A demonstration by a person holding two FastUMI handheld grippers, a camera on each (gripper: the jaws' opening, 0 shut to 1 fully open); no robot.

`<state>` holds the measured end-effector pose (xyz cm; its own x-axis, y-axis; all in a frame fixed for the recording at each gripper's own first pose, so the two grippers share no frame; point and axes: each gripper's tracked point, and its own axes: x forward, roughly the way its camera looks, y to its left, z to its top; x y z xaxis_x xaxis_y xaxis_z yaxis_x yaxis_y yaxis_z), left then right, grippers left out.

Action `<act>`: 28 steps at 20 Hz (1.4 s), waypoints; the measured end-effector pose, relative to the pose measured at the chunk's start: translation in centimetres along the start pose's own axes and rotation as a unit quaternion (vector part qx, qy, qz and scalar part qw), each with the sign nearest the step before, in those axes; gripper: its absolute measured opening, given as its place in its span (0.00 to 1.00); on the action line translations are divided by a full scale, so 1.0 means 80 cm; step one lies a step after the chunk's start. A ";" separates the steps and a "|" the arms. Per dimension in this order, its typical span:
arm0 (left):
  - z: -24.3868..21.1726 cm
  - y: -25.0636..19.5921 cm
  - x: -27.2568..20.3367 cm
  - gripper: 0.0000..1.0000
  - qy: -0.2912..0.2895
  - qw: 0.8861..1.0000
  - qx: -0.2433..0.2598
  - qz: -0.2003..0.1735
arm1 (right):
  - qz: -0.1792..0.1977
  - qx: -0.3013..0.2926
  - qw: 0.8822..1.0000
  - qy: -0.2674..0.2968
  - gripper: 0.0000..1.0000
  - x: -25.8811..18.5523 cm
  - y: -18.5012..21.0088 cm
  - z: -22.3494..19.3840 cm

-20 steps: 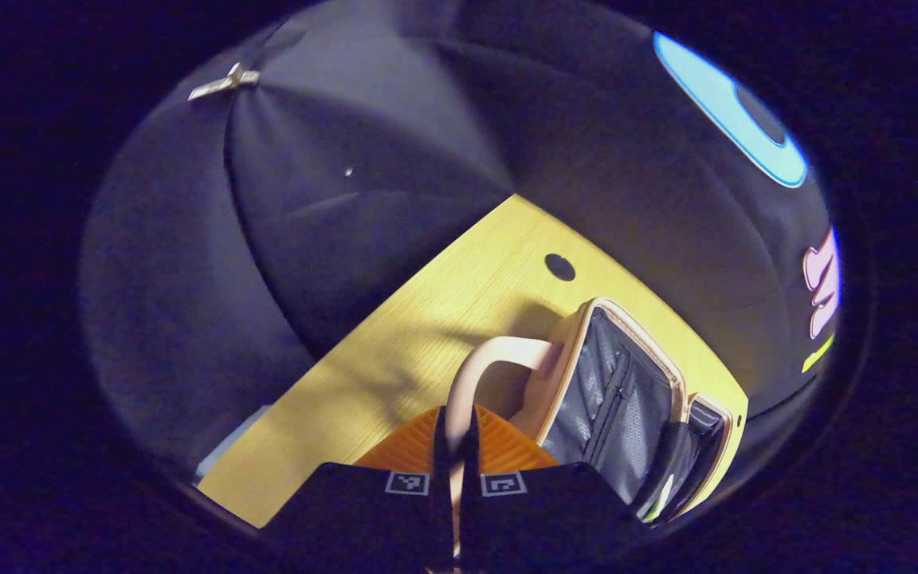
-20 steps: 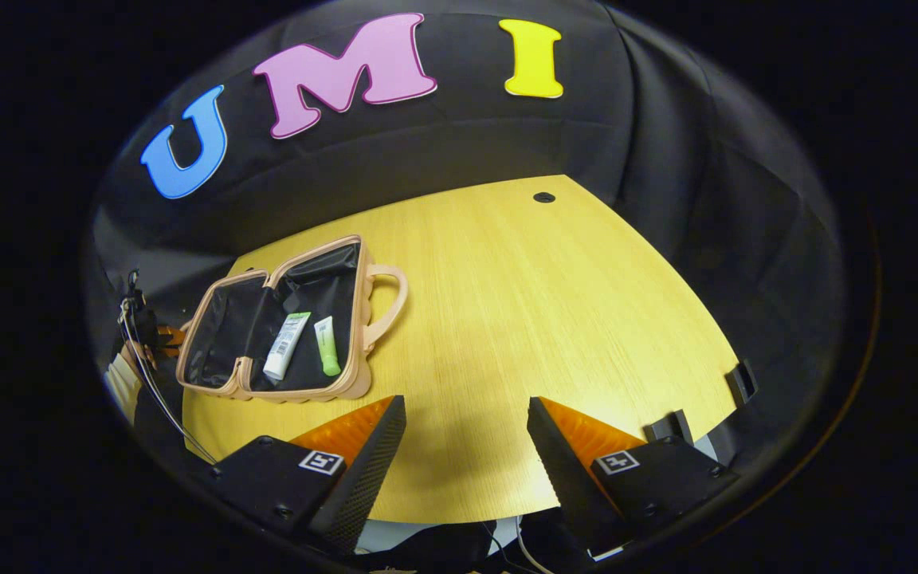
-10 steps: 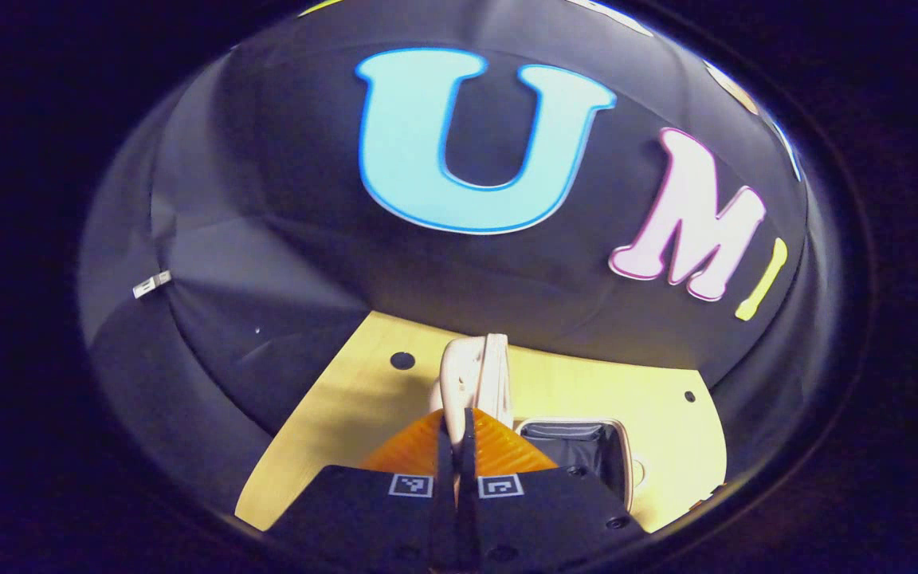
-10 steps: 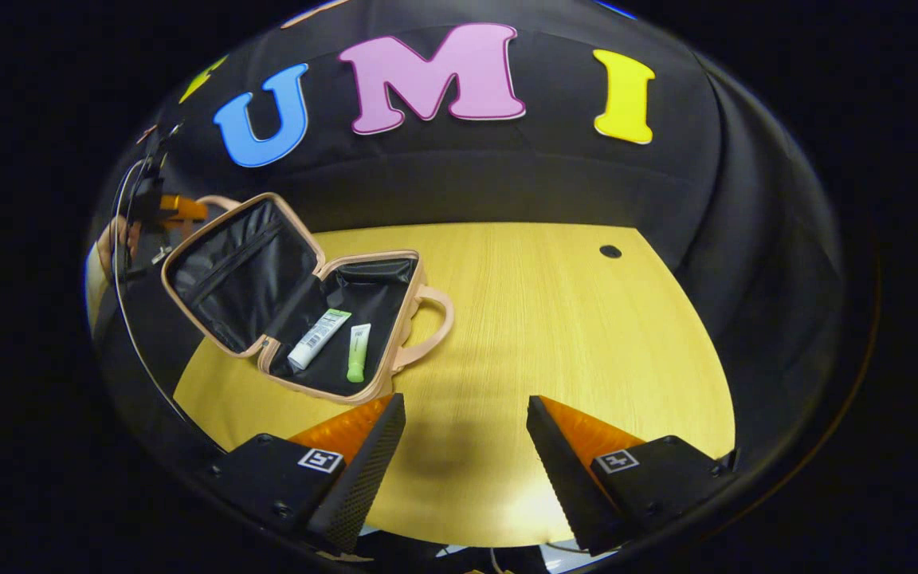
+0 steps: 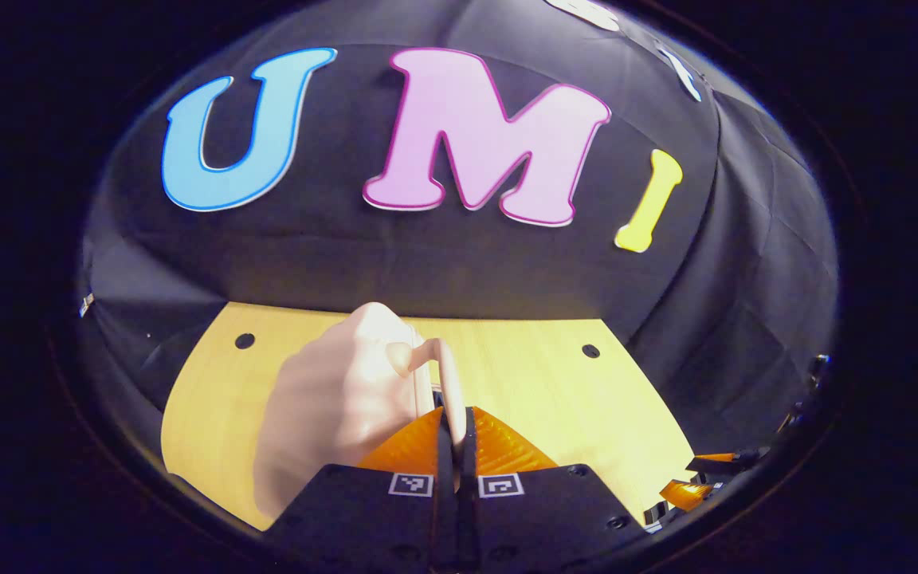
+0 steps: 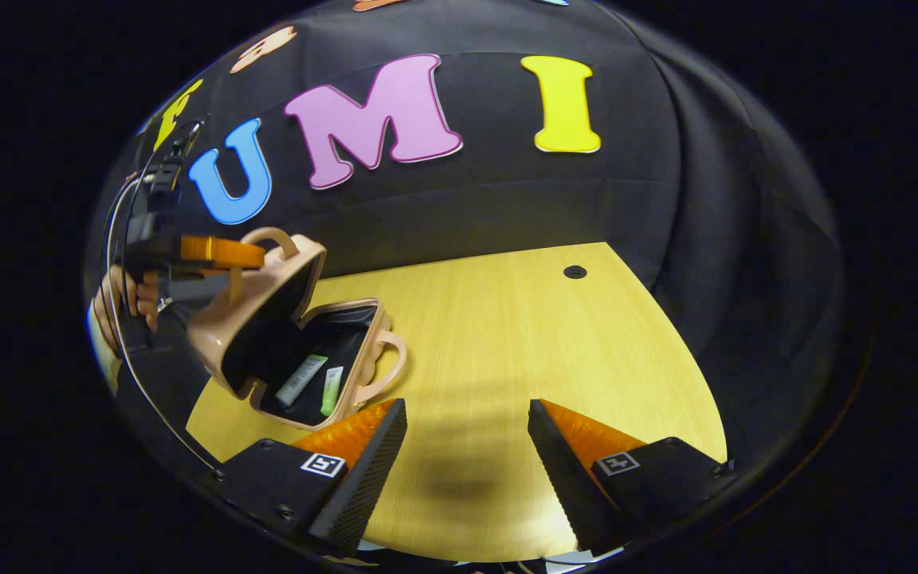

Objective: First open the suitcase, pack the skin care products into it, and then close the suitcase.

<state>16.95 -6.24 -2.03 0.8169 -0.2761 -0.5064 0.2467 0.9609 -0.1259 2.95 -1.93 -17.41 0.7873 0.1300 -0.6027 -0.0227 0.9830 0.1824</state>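
The pink suitcase point(image 6: 339, 375) lies at the table's left with its lid point(image 6: 268, 315) tilted over the base, roughly half down. Inside the black lining lie a white tube point(image 6: 300, 380) and a green tube point(image 6: 332, 390). My left gripper point(image 6: 248, 253) is shut on the lid's handle point(image 6: 277, 237); in the left gripper view it point(image 5: 455, 414) pinches that handle point(image 5: 445, 379), with the lid's pink shell point(image 5: 331, 399) just beyond. My right gripper point(image 6: 463, 434) hangs open over bare table, to the right of the suitcase, with nothing between its fingers.
The yellow wooden table point(image 6: 555, 351) has a small cable hole point(image 6: 574, 272) at the back right. A hand point(image 6: 120, 295) holds the left gripper at the far left. The black booth wall rises close behind the table.
The left gripper has swung the lid up and over by its handle, from lying flat open to tilted over the base. The right gripper has stayed open and shifted only slightly.
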 end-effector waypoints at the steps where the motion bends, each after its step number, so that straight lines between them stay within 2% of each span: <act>1: -0.024 -0.015 0.026 0.06 0.015 1.000 0.002 -0.005 | -0.001 0.004 1.000 0.001 0.97 -0.004 -0.011 -0.002; 4: -0.081 -0.038 0.071 0.06 0.061 0.998 -0.004 0.002 | -0.004 0.007 1.000 0.004 0.97 -0.011 -0.040 -0.009; 7: -0.117 -0.039 0.098 0.06 0.073 0.997 0.003 0.024 | 0.002 0.009 1.000 0.011 0.97 -0.017 -0.060 -0.019; 8: -0.123 -0.040 0.101 0.03 0.075 0.997 0.002 0.028 | 0.003 0.006 1.000 0.016 0.97 -0.019 -0.065 -0.025; 9: -0.131 -0.043 0.105 0.09 0.078 0.997 -0.003 0.030 | 0.003 -0.002 1.000 0.014 0.98 -0.021 -0.070 -0.024; 11: -0.132 -0.055 0.100 0.28 0.061 0.997 -0.027 0.028 | 0.005 -0.018 1.000 0.001 0.98 -0.022 -0.072 -0.015; 12: -0.118 -0.051 0.089 0.49 0.030 0.998 -0.025 0.041 | 0.011 -0.021 1.000 -0.006 0.98 -0.025 -0.066 -0.010; 13: -0.097 -0.048 0.071 0.58 -0.012 0.998 -0.017 0.054 | 0.015 -0.021 1.000 -0.013 0.97 -0.028 -0.060 -0.006; 14: -0.072 -0.046 0.044 0.80 -0.059 0.996 -0.009 0.068 | 0.018 -0.023 0.999 -0.018 0.97 -0.027 -0.055 -0.002; 15: -0.052 -0.049 0.017 0.96 -0.098 0.993 -0.005 0.069 | 0.013 -0.025 0.999 -0.032 0.98 -0.028 -0.054 0.007; 16: -0.034 -0.054 -0.013 0.99 -0.132 0.989 -0.002 0.065 | 0.004 -0.030 0.998 -0.050 0.98 -0.029 -0.053 0.018; 18: -0.010 -0.055 -0.078 0.96 -0.185 0.980 0.014 0.068 | -0.013 -0.035 0.996 -0.082 0.97 -0.033 -0.046 0.035; 21: 0.005 -0.046 -0.159 0.96 -0.226 0.970 0.036 0.079 | -0.009 -0.022 0.995 -0.100 0.97 -0.039 -0.008 0.040; 24: -0.015 -0.031 -0.226 0.96 -0.243 0.966 0.024 0.086 | -0.006 -0.028 0.995 -0.101 0.97 -0.048 0.031 0.028; 27: -0.030 0.007 -0.279 0.96 -0.281 0.949 0.026 0.137 | -0.003 -0.045 0.993 -0.109 0.97 -0.058 0.068 0.017; 28: -0.035 0.006 -0.290 0.96 -0.291 0.948 0.021 0.128 | -0.002 -0.050 0.992 -0.115 0.97 -0.063 0.079 0.016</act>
<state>-3.32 0.69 7.25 0.9990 -0.0110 0.0427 0.0119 0.9997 -0.0223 -0.38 3.48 -12.18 0.9072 0.1041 -0.4076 -0.0712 0.9929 0.0950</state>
